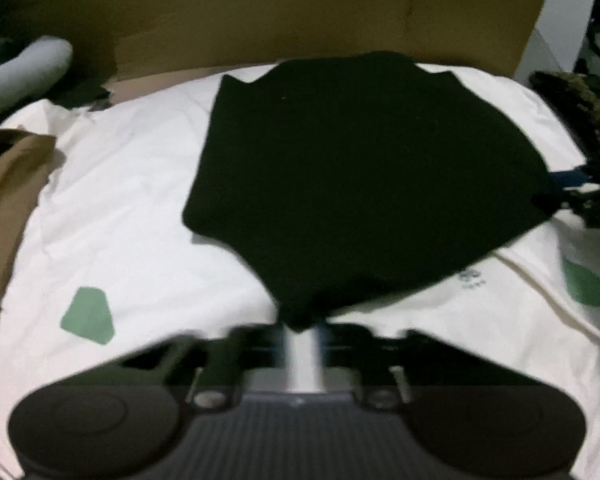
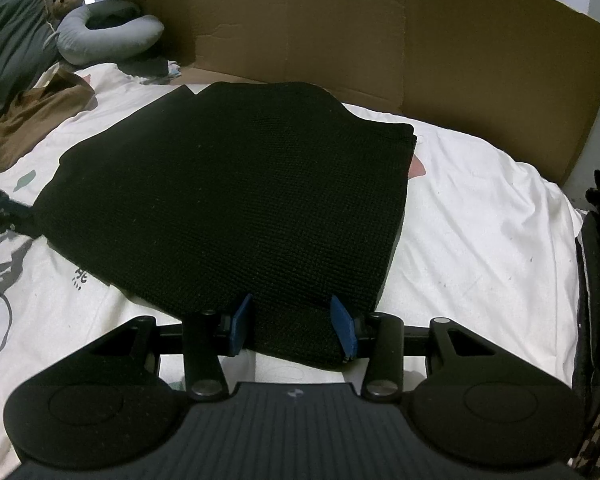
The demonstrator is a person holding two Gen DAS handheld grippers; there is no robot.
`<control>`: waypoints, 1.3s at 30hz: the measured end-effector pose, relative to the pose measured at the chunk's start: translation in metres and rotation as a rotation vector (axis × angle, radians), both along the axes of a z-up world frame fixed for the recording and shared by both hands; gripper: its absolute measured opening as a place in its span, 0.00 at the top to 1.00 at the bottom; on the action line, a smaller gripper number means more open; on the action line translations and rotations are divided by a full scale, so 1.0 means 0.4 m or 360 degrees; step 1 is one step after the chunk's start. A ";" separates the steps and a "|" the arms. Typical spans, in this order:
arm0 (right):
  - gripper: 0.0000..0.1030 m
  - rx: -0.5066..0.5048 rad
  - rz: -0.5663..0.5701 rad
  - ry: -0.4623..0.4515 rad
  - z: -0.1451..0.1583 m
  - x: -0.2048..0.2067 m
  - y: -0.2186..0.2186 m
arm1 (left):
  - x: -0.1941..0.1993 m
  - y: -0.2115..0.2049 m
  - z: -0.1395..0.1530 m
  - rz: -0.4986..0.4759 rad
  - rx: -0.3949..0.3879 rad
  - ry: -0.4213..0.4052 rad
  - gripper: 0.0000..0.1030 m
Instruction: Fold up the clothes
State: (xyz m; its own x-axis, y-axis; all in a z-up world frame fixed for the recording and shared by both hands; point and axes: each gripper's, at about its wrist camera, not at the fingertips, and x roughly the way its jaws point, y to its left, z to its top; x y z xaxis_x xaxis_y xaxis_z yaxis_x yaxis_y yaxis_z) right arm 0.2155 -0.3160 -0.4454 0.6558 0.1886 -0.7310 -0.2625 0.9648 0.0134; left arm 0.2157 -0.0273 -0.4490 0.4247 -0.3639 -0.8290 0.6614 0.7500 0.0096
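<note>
A black knitted garment point(image 2: 228, 200) lies spread out flat on a white bed sheet point(image 2: 480, 220), with a tall wall of brown cardboard point(image 2: 420, 48) standing behind it. The left gripper point(image 1: 300, 330) is blurry in its own view, but its jaws are squeezed tight together on the near corner of the black cloth, which bunches up to a point right where they meet. The right gripper point(image 2: 292, 328) looks much sharper. Its two blue fingers point(image 2: 242, 326) stand about half apart, one on each side of the near edge of the garment, and the cloth sits between them; I cannot tell if the pads are pressing on it. The view from the right hand shows things the other one does not: the small bumpy weave of the knit, a grey curved neck pillow point(image 2: 108, 32) in the far left corner with a little brown teddy bear point(image 2: 64, 0) next to it, and a crumpled brown cloth point(image 2: 36, 116) lying on the sheet's left side. The view from the left hand shows two green patches on the sheet, one on the near left point(image 1: 88, 316) and one on the far right point(image 1: 586, 284), and it shows the top of the garment with two little pointed corners by the cardboard.
</note>
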 end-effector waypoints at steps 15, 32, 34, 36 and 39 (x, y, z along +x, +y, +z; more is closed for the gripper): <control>0.51 -0.0001 0.0006 -0.0004 0.000 -0.003 0.001 | -0.002 0.021 0.017 0.0153 0.0038 0.0063 0.86; 0.51 -0.0006 0.0010 -0.0002 0.003 -0.005 0.003 | -0.028 -0.046 0.084 0.0039 -0.0167 -0.0118 0.86; 0.51 -0.0010 0.0002 -0.0006 0.002 -0.007 0.005 | -0.027 -0.051 0.083 0.0021 -0.0159 -0.0120 0.86; 0.51 -0.0009 0.0000 -0.0006 0.002 -0.007 0.006 | -0.026 -0.059 0.073 0.0003 -0.0144 -0.0104 0.86; 0.51 -0.0006 0.0006 -0.0002 0.002 -0.006 0.003 | -0.013 -0.063 0.039 0.0009 -0.0131 -0.0052 0.85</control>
State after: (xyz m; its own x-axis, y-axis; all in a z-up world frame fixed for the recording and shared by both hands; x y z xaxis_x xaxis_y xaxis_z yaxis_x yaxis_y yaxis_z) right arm 0.2132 -0.3149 -0.4445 0.6559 0.1884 -0.7309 -0.2661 0.9639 0.0097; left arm 0.2104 -0.0526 -0.4336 0.4533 -0.4279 -0.7820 0.6573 0.7530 -0.0310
